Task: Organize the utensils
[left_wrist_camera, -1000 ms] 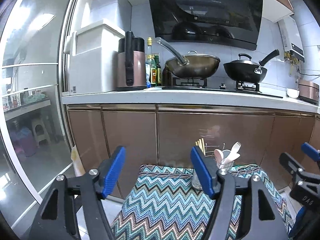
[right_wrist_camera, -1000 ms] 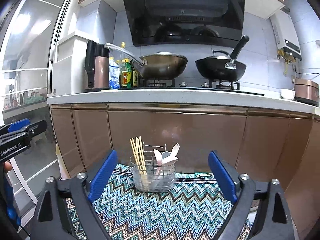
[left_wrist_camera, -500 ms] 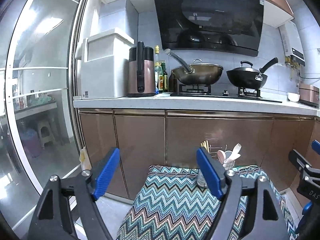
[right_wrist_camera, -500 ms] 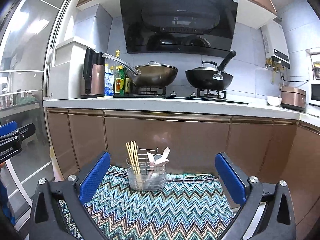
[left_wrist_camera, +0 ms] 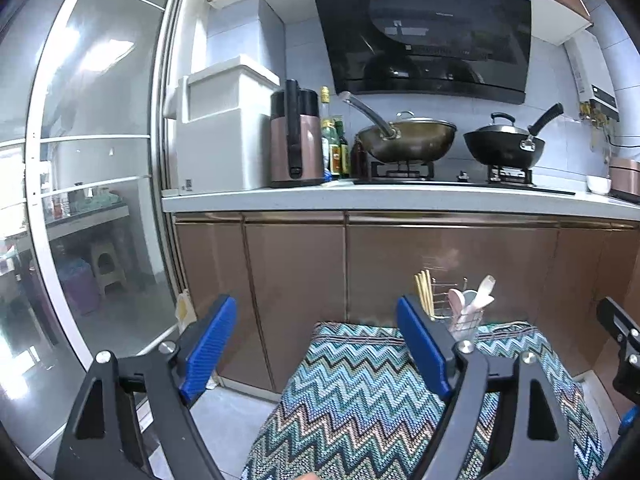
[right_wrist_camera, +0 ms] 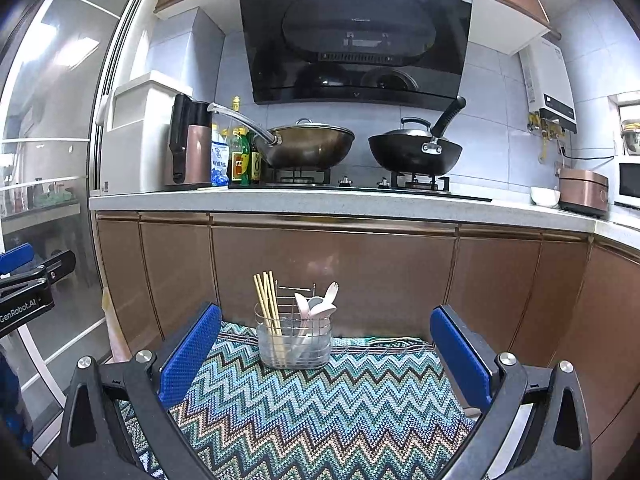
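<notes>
A kitchen fills both views: a long white counter over copper-brown cabinet doors, a black hood above, and two woks, one brass-coloured and one black, on the stove. In front of the cabinets stands a low surface covered by a zigzag-patterned cloth in blue, green and tan. At the far end of that cloth, close to the cabinet doors, sits a holder with a wire frame and a clear base. It contains a bundle of pale wooden chopsticks standing upright on its left side and several pale pink spoons leaning on its right. The right gripper hangs above the near part of the cloth, its blue-padded tongs spread wide and empty, with the holder centred between them but well apart. The left gripper is off to the left, also wide and empty. The chopsticks are probably light, stiff and thin, likely to slip or scatter; pinching across the bundle near the top should work best. The spoons look smooth and rounded, perhaps plastic, so their narrow handles offer the surest grip.
</notes>
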`<state>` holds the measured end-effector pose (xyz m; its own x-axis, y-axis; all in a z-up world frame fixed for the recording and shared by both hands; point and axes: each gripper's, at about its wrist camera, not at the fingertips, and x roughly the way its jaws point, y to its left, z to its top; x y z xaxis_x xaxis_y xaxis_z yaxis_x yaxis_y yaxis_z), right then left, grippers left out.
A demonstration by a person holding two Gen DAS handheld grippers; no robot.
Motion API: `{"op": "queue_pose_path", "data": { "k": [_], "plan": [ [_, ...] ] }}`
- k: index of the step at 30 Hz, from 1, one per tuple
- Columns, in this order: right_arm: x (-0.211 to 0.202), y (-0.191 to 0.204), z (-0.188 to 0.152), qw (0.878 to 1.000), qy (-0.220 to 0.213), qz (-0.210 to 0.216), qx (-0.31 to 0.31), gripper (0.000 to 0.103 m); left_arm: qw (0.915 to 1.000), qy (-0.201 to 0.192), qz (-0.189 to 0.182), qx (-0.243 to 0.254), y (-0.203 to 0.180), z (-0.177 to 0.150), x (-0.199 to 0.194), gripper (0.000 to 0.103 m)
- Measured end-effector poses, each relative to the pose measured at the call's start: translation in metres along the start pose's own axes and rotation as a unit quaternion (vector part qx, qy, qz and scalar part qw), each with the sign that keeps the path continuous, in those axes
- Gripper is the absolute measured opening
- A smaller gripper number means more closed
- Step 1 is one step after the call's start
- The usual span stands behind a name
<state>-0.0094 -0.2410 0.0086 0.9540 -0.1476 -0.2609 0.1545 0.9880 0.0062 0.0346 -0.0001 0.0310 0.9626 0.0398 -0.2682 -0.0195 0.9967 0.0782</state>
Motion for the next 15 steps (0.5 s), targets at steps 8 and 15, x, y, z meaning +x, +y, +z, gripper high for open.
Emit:
{"op": "queue_pose_path", "data": {
  "k": [8, 15],
  "plan": [
    [0.003, -0.004, -0.006, 1.000, 0.001, -0.001, 0.006, 0.103, 0.9998, -0.013, -0.009, -0.010, 0.004, -0.002, -0.007, 0.083],
    [0.007, -0.008, -0.011, 1.000, 0.002, -0.010, 0.009, 0.103, 0.9999, -0.014, 0.000, -0.009, 0.005, -0.006, -0.003, 0.083]
  ]
}}
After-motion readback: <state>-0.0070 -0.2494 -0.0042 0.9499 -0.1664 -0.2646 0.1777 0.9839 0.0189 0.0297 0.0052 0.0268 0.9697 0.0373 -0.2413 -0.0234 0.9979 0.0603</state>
